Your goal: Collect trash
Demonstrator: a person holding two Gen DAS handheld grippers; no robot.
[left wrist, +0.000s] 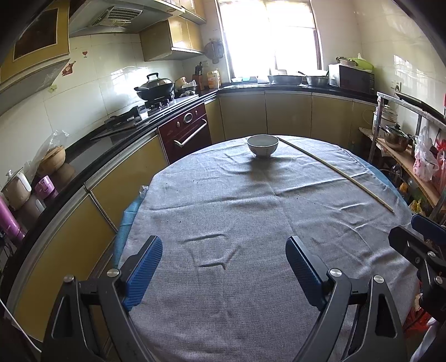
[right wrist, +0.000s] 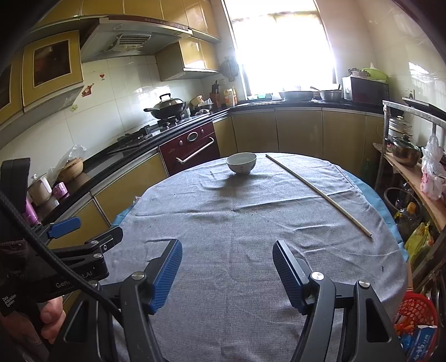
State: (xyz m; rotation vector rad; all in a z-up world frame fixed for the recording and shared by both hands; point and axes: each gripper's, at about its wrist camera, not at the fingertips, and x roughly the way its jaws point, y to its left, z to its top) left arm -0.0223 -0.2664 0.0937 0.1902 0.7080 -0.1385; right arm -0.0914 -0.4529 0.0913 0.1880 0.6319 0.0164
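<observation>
- Both my grippers, left (left wrist: pixel 224 271) and right (right wrist: pixel 227 274), hang spread and empty over the grey cloth (left wrist: pixel 251 200).
- At two o'clock lies a thin stick (right wrist: pixel 320 192): light, stiff, rolls easily; I'd pinch near its closer end.

A lived-in home kitchen. At the left of the frame a lidded wok (left wrist: pixel 154 87) sits on a gas hob (left wrist: pixel 157 103) under a range hood (left wrist: pixel 111 16), above a dark red built-in oven (left wrist: pixel 185 131). Yellow cabinets (left wrist: pixel 287 114) run beneath the black counter, a microwave (left wrist: pixel 351 78) stands at upper right, and a cloth-covered round bench (left wrist: pixel 237 211) fills the middle.
</observation>
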